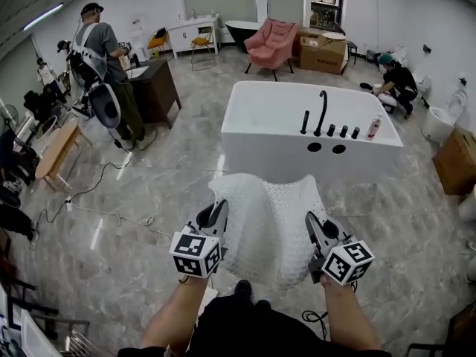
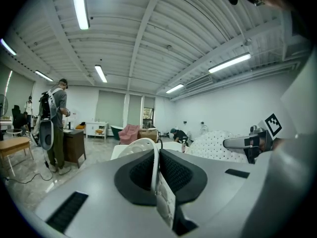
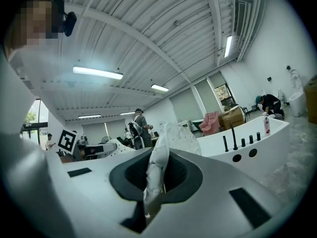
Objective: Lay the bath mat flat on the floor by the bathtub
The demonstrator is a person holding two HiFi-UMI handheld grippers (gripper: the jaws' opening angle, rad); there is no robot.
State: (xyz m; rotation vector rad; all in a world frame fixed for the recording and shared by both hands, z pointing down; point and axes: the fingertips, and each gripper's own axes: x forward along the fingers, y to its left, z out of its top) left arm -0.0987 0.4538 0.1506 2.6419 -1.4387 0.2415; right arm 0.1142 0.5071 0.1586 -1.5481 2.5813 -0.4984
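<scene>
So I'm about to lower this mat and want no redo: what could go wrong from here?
The left gripper and right gripper each pinch only a thin edge of the bath mat, so a corner might slip free. The mat sags between them, so it may land creased rather than flat. Its far edge looks near the bathtub wall and could ride up against it.

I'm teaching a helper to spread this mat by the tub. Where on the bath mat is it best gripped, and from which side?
Pinch its thin edge at two well-spaced spots, coming from the person's side. The bath mat is limp: held this way by the left gripper and right gripper, it sags but hangs spread before the bathtub.
</scene>
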